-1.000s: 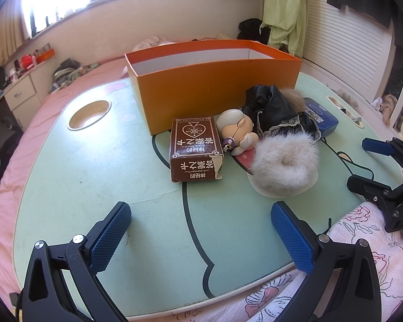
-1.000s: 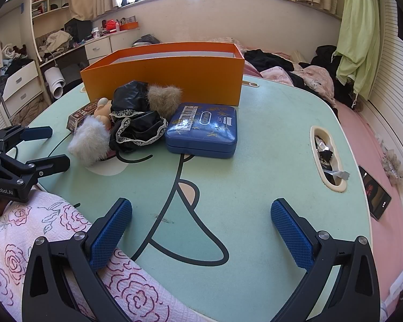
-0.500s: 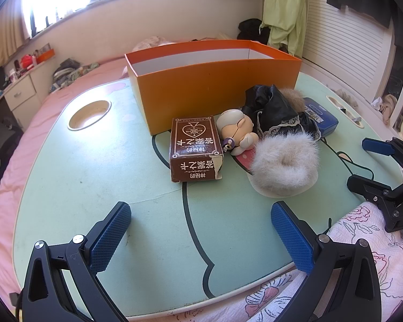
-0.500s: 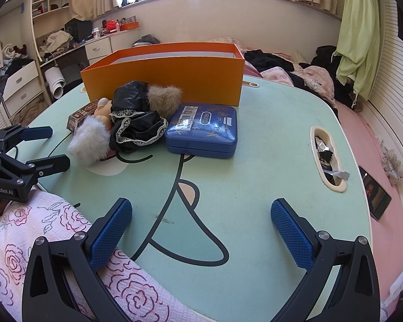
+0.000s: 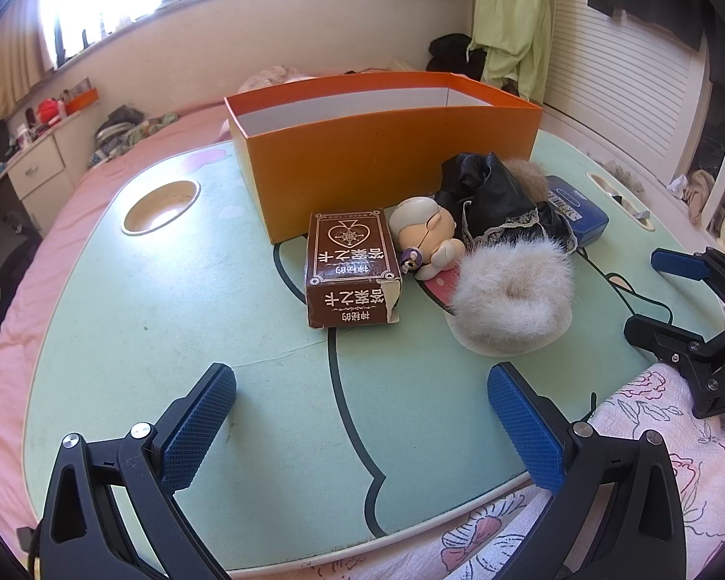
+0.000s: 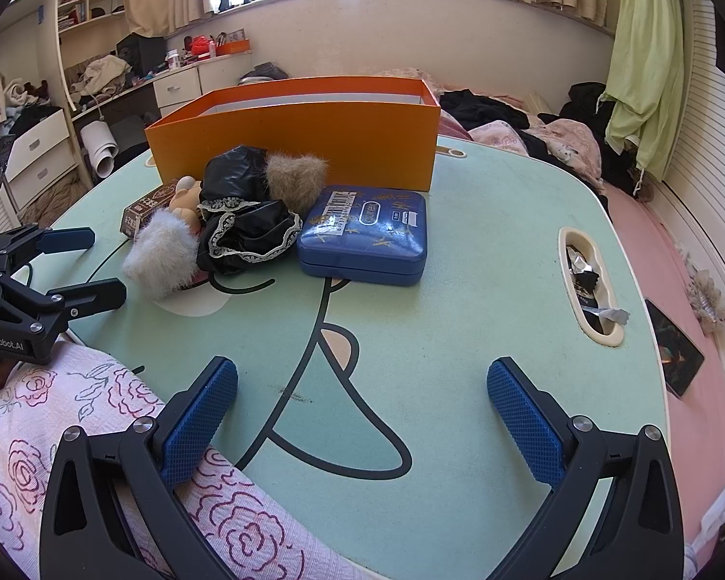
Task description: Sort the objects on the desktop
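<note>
An orange box [image 5: 386, 164] stands open at the far side of the mint-green tabletop [image 5: 179, 319]; only its white inner wall shows, its contents hidden. In front lie a brown card box [image 5: 350, 270], a small doll [image 5: 425, 237], black lace fabric [image 6: 246, 237], a white fur cuff [image 5: 512, 295] and a shut blue tin [image 6: 367, 234]. The left hand-held gripper [image 5: 362, 430] and right hand-held gripper [image 6: 362, 425] are spread wide, holding nothing.

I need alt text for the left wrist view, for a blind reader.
An open left gripper hovers over a green table, facing a brown card box, small doll, white fur ring and orange box. The right gripper shows at the right edge.
</note>
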The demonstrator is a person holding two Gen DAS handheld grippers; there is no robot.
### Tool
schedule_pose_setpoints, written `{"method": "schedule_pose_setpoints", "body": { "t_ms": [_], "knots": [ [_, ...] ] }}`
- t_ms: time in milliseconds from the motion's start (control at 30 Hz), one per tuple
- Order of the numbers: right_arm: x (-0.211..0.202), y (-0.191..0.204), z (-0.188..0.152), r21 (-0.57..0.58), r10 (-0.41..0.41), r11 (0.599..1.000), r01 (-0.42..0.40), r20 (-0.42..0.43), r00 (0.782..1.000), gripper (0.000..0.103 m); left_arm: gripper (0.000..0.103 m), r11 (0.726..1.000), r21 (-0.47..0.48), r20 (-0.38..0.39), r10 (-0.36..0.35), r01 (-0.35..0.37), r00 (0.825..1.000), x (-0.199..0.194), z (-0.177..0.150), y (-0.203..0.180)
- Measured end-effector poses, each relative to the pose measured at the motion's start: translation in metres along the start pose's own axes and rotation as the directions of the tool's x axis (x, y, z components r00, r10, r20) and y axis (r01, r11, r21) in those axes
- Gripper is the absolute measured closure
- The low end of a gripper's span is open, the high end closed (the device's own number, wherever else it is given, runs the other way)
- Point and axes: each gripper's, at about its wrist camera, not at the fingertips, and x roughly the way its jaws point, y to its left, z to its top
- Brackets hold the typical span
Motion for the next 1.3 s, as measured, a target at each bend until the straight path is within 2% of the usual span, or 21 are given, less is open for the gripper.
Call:
{"method": "schedule_pose_setpoints", "body": {
  "t_ms": [1100, 1300],
  "knots": [
    [0.0, -0.001, -0.001, 0.001, 0.001, 1.0, -0.001, 0.0, 1.0, 0.0, 0.0, 1.0, -0.009, 0.009, 0.003, -0.003, 1.0, -0.002, 0.0, 0.0],
    [0.0, -0.001, -0.002, 0.0, 0.001, 1.0, -0.001, 0.001, 1.0, 0.0, 0.0, 0.997, -0.059, 0.06, -0.052, 0.055, 0.997, -0.011, 0.001, 0.01]
  ]
}}
